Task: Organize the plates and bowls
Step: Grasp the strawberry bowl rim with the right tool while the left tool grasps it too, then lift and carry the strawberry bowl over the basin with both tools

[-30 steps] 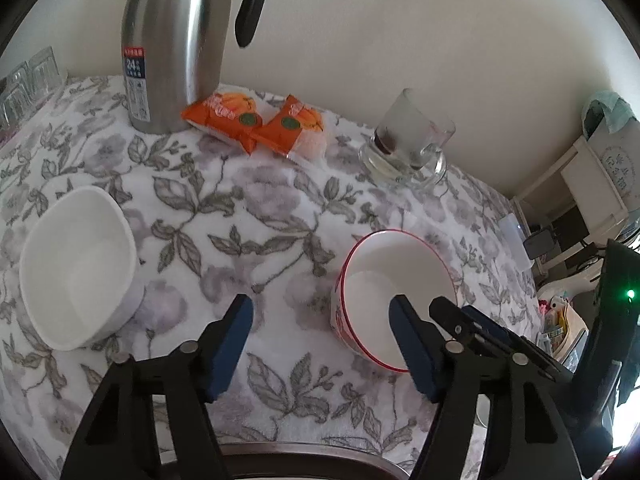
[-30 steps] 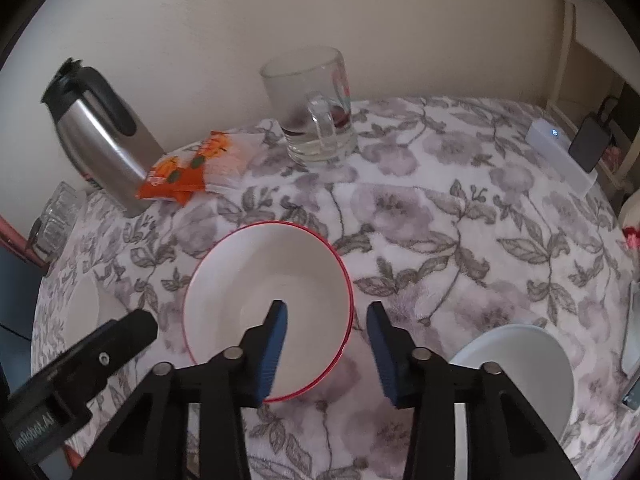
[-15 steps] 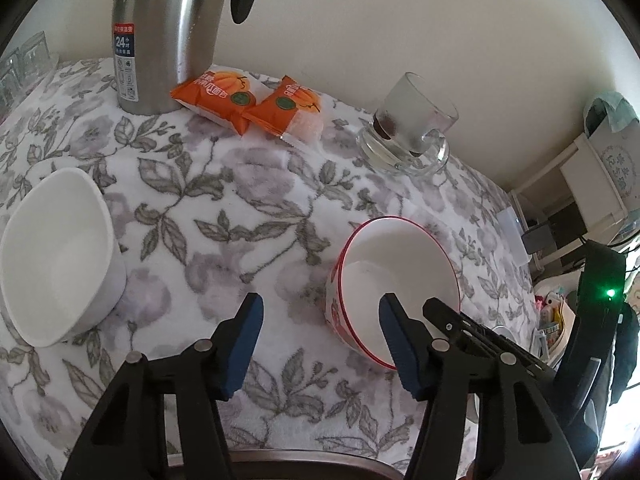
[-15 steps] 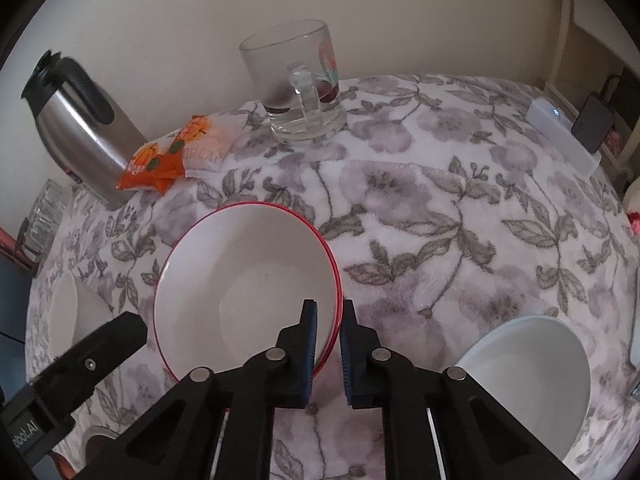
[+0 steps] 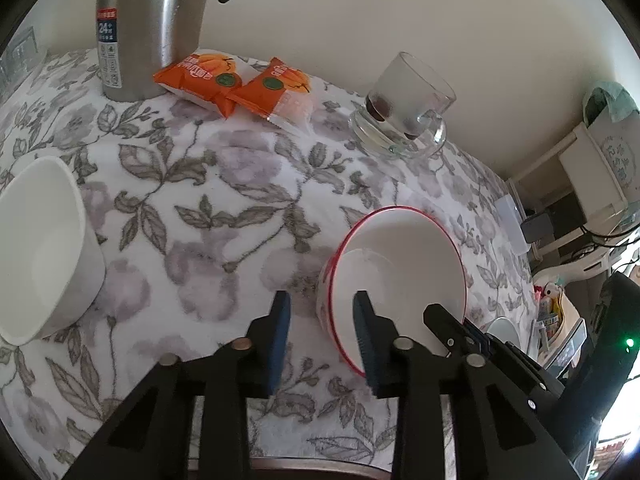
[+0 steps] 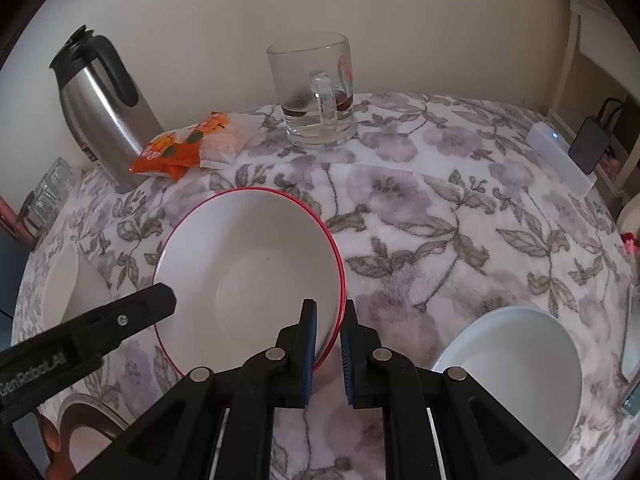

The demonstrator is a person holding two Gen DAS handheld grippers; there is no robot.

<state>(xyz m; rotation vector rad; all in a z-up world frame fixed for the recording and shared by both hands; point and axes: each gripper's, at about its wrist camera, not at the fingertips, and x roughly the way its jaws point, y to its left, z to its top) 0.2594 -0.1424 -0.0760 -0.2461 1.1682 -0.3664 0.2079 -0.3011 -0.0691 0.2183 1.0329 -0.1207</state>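
In the right wrist view the red-rimmed bowl [image 6: 248, 276] sits centre frame on the floral cloth [image 6: 440, 220]. The right gripper [image 6: 329, 344] is clamped on its near rim. The left gripper [image 5: 320, 334] is closing astride the bowl's left wall, pads apart.

- Left wrist cam sits low and close, looking down-forward across the table [image 5: 240, 184] toward the wall.
- Right wrist cam does likewise, further right.
- Both catch the red-rimmed bowl [image 5: 396, 276], thermos [image 6: 100, 116], mug [image 6: 316, 92].
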